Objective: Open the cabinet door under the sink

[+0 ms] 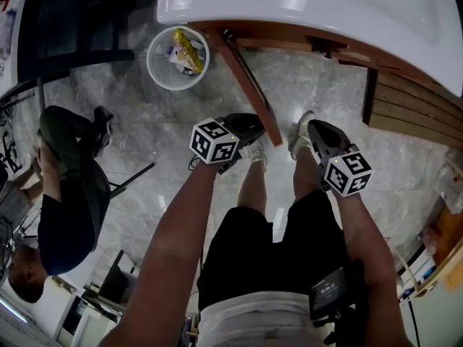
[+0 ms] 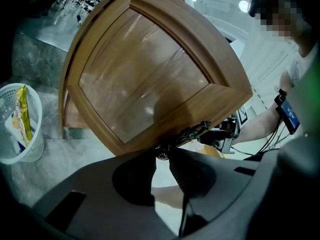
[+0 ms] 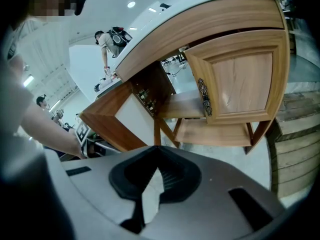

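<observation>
The wooden cabinet's left door (image 2: 145, 69) stands swung out from under the white sink (image 1: 311, 6); in the head view it shows edge-on as a brown bar (image 1: 249, 85). My left gripper (image 2: 162, 153) is shut on the lower end of the door's dark ornate handle (image 2: 192, 132), with one finger on each side of it. From above, the left gripper (image 1: 258, 127) sits at the door's outer end. The right gripper (image 3: 156, 166) is shut on nothing and hangs free to the right (image 1: 316, 126). The right door (image 3: 240, 79) is closed, with its own handle (image 3: 202, 98).
A white waste basket (image 1: 178, 58) holding wrappers stands on the marble floor left of the cabinet. A person sits on a chair at the left (image 1: 65, 194). A slatted wooden crate (image 1: 412, 107) stands at the right. Wooden shelves (image 3: 182, 106) show inside the cabinet.
</observation>
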{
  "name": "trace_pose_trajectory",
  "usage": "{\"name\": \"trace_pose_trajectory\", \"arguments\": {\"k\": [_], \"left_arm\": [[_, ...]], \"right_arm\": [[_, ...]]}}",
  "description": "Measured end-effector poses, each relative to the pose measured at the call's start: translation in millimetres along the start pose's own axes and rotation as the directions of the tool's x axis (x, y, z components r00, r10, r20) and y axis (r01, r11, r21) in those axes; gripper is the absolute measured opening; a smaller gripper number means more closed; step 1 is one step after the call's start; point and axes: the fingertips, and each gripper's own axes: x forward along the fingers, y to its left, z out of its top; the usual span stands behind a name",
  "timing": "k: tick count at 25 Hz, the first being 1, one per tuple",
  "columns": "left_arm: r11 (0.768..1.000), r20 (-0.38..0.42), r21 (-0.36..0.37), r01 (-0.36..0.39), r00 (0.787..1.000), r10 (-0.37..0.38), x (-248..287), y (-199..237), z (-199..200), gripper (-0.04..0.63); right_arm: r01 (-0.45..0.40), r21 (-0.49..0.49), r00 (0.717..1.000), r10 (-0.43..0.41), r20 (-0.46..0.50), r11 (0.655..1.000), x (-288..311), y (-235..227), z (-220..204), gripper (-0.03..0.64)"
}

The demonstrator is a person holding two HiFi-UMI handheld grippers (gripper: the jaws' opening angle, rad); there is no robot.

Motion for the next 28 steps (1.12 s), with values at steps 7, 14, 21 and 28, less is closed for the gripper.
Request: {"name": "trace_pose_trajectory", "arguments": {"k": [7, 14, 21, 28], "left_arm": [[0.999, -0.009, -0.008, -0.049, 0.999, 0.049, -30, 9, -15, 0.084], [0.993, 0.007, -0.021, -0.114, 0.993, 0.114, -58, 22, -26, 0.075], [0.986, 0.010, -0.018, -0.167, 0.986, 0.167, -87, 34, -33, 0.067], [0.973, 0.013, 0.015, -0.231, 0.973, 0.231, -111, 47, -36, 0.064]], "right_arm": [[-0.005, -0.007, 1.000, 0.005, -0.004, 1.000, 2, 15, 0, 0.014], [-0.013, -0.012, 1.000, 0.013, -0.003, 1.000, 8, 26, -1, 0.014], [-0.019, -0.013, 1.000, 0.019, -0.009, 1.000, 9, 37, -6, 0.014], [-0.018, -0.020, 1.000, 0.018, -0.012, 1.000, 8, 38, -8, 0.014]]}}
